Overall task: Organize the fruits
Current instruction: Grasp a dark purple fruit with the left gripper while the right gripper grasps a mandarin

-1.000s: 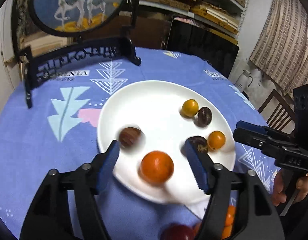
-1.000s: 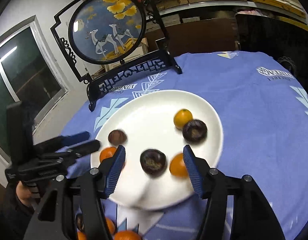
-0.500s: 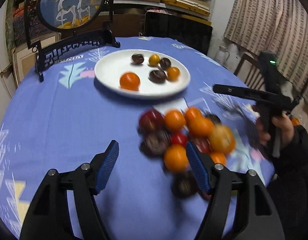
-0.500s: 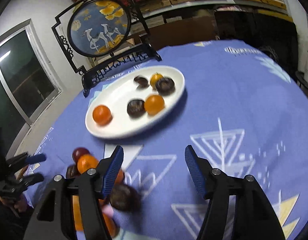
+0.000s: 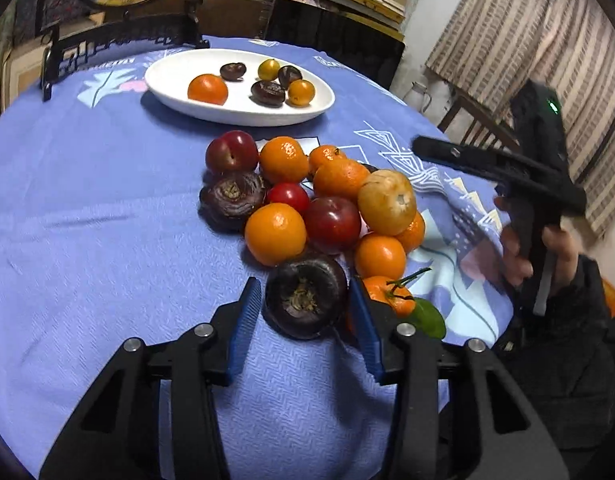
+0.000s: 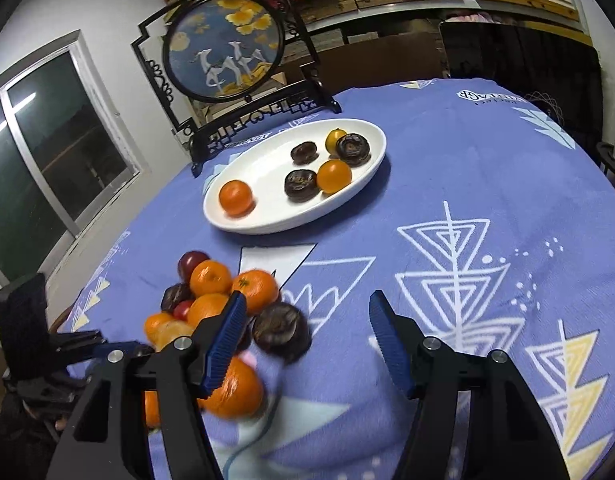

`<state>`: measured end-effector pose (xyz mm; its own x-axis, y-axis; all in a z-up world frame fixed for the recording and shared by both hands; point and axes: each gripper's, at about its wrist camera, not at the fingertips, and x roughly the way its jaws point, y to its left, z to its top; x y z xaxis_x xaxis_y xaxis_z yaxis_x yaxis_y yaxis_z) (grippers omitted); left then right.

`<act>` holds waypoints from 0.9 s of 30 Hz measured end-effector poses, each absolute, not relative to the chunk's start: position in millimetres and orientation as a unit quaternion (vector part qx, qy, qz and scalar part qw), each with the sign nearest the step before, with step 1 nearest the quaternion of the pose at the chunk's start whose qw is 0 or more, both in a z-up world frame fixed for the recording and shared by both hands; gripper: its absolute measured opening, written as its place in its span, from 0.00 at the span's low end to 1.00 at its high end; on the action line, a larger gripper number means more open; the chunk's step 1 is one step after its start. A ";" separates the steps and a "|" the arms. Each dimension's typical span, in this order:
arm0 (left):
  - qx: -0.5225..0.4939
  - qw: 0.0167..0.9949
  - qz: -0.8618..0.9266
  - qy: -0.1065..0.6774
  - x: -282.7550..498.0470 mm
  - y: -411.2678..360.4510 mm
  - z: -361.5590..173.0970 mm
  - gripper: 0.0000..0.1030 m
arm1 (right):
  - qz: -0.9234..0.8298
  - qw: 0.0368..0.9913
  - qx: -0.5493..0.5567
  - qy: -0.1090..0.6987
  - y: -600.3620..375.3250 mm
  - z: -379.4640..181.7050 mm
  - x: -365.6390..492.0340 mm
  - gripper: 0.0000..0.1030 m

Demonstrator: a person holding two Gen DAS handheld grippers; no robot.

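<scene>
A pile of loose fruit (image 5: 319, 200) lies on the blue tablecloth: oranges, red plums and dark brown round fruits. My left gripper (image 5: 305, 308) is open, its blue pads on either side of the nearest dark fruit (image 5: 305, 300), with small gaps. A white oval plate (image 5: 163, 76) farther back holds an orange (image 5: 207, 89), two small yellow fruits and three dark fruits. In the right wrist view my right gripper (image 6: 307, 328) is open and empty, with a dark fruit (image 6: 281, 330) of the pile (image 6: 211, 292) just inside its left pad. The plate (image 6: 371, 160) lies beyond.
A black-framed round decorative screen (image 6: 227, 46) stands behind the plate. A leafy mandarin (image 5: 387, 294) lies beside my left gripper's right finger. The right gripper and its hand (image 5: 535, 208) hover at the table's right edge. Shelves, a dark cabinet and a wooden chair surround the table.
Both grippers have pulled back from the plate to the fruit pile. My left gripper came down around the nearest dark fruit. The orange stays on the plate.
</scene>
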<state>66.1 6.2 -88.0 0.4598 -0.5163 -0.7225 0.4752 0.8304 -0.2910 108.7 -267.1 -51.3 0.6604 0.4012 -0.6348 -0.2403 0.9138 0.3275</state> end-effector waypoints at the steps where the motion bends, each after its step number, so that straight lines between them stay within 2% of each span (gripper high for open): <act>1: -0.029 0.854 -0.289 0.431 64.3 7.2 -89.0 0.42 | 0.180 0.904 0.103 0.373 -266.3 -50.8 104.5 0.62; 13: -0.047 0.858 -0.273 0.433 58.1 15.0 -93.7 0.44 | 0.261 0.886 -0.038 0.382 -222.8 -56.4 59.4 0.62; 22: -0.055 0.866 -0.270 0.417 66.5 7.7 -96.3 0.40 | 0.260 0.884 -0.027 0.388 -225.1 -56.8 58.9 0.62; 27: -0.071 0.877 -0.262 0.396 59.1 26.3 -76.0 0.40 | 0.268 0.881 -0.041 0.388 -218.0 -56.5 59.2 0.62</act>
<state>59.1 26.3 -76.0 0.5484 -0.5169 -0.6573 0.4036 0.8521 -0.3332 59.2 -218.0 -56.5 0.5560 0.4402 -0.7051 -0.5035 0.8533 0.1357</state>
